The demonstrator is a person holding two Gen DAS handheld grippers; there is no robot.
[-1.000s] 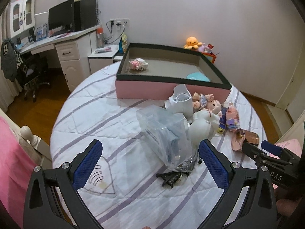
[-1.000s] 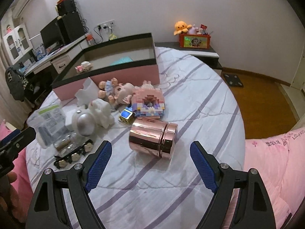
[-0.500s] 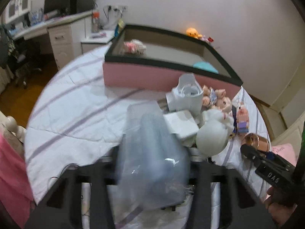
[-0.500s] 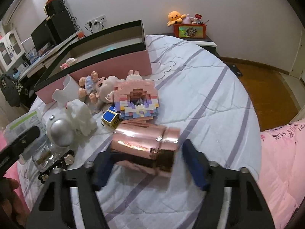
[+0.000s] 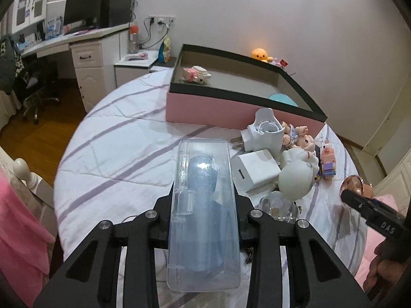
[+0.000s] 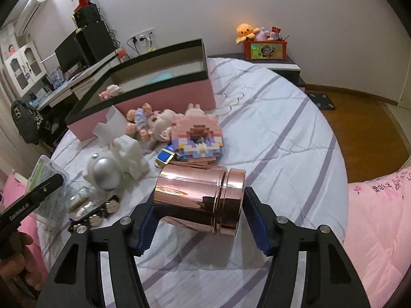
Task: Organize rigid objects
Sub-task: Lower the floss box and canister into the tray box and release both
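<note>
Left fingers (image 5: 179,220) pinch packet (image 5: 203,213); right (image 6: 251,218) clamp canister (image 6: 200,200).

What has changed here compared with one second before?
Both tongs closed on things: the left tongs took the clear plastic package, and the right tongs took the rose-gold canister. The toys and the pink box stayed where they were.

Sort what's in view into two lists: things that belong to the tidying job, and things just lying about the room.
Part of the job:
- clear plastic pack, gripped in the left gripper
- rose-gold canister, between the right gripper jaws
- pink storage box
- white astronaut figure
- doll
- brick model
- white charger

Lying about:
- orange plush
- monitor
- office chair
</note>
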